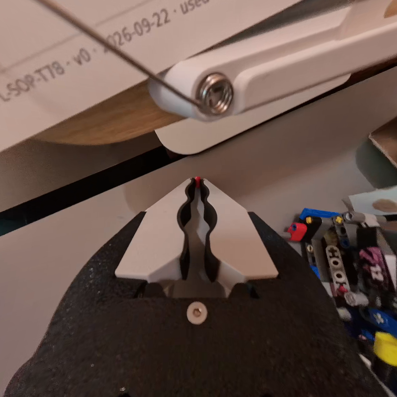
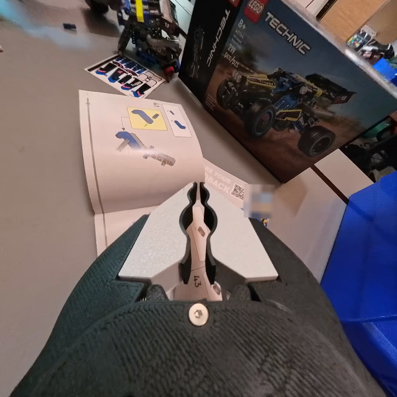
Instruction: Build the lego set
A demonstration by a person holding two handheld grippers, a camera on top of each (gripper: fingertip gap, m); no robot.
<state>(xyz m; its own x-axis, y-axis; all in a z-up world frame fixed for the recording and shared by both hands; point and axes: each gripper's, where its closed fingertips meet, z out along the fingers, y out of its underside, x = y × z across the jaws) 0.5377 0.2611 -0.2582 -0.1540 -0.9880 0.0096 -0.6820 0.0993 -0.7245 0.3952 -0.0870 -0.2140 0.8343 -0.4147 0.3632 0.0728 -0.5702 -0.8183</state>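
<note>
My left gripper (image 1: pixel 197 180) is shut on a tiny red Lego piece (image 1: pixel 197 182) pinched at its very tips, held above the grey table (image 1: pixel 64 247). The partly built black and blue Lego model (image 1: pixel 348 268) lies at the right edge of the left wrist view, and far off at the top of the right wrist view (image 2: pixel 150 36). My right gripper (image 2: pixel 198 184) is closed, with only a thin slit between its jaws. Its tips are at the lower right corner of the raised, curled page of the open instruction booklet (image 2: pixel 137 150).
A white hinged arm with a metal spring (image 1: pixel 214 94) and a printed sheet (image 1: pixel 64 53) hang close above the left gripper. The Lego box (image 2: pixel 279 96) stands upright right of the booklet. A sticker sheet (image 2: pixel 126 77) lies beyond it. A blue bin (image 2: pixel 365 257) is at the right. Spacing between my two grippers at the tips: around 40 cm.
</note>
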